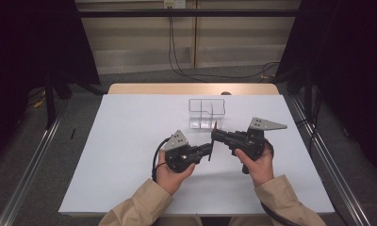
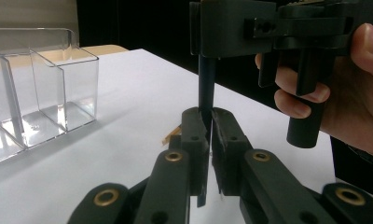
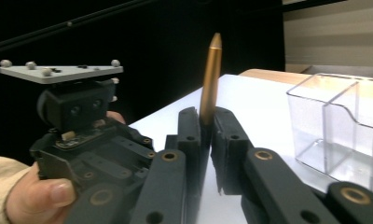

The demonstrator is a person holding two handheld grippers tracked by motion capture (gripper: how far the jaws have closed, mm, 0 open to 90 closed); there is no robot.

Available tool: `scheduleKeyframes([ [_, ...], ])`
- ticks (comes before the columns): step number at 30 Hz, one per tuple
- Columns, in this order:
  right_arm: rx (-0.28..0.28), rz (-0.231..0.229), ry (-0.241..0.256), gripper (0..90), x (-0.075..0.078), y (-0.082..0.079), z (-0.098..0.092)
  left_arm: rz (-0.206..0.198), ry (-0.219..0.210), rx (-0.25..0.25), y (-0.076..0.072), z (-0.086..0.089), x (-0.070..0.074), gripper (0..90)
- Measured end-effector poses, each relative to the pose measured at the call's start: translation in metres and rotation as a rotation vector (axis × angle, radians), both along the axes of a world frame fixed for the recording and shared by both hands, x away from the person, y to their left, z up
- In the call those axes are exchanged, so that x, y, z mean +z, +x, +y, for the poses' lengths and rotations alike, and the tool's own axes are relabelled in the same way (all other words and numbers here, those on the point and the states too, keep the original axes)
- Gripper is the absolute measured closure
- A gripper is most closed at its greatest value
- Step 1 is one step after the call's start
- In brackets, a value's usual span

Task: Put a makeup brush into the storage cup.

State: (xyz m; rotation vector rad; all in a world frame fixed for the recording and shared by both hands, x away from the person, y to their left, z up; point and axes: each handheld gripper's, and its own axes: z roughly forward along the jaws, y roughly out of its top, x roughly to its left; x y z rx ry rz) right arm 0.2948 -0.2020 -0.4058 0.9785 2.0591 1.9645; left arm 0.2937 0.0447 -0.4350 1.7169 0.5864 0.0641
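White table (image 1: 130, 155), clear organizer (image 1: 206, 113)

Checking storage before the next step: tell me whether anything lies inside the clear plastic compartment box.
No; in the left gripper view the clear plastic compartment box shows bare walls and floor, nothing in its visible compartments.

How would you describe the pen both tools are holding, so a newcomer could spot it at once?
On the white table, in front of the clear divided organizer, the left tool and right tool meet. The pen stands upright between them: a slim stick, gold at one end and dark at the other.
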Motion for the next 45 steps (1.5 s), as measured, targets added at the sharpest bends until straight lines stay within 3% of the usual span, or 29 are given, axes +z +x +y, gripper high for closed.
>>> scheduleKeyframes([
  [6, 0.010, -0.001, 0.015, 83.4, 0.002, 0.002, 0.001, 0.008, -0.023, -0.002, 0.001, 0.002, 0.001, 84.1],
  [10, 0.017, -0.019, -0.011, 83.5, 0.003, 0.002, 0.003, 0.012, -0.023, -0.002, 0.002, 0.002, 0.000, 83.7],
  [16, 0.020, -0.028, -0.010, 83.5, 0.004, 0.003, 0.003, 0.005, -0.038, -0.004, 0.002, 0.003, 0.002, 80.4],
  [27, 0.011, -0.049, -0.011, 83.5, 0.009, 0.006, -0.002, -0.017, -0.044, -0.016, 0.003, 0.004, 0.006, 65.7],
  [38, 0.015, -0.062, -0.026, 83.5, 0.011, 0.007, -0.006, -0.066, -0.086, -0.018, 0.008, 0.010, 0.011, 39.4],
  [45, 0.018, -0.067, -0.027, 83.5, 0.011, 0.008, -0.006, -0.092, -0.087, -0.026, 0.009, 0.016, 0.014, 24.6],
])
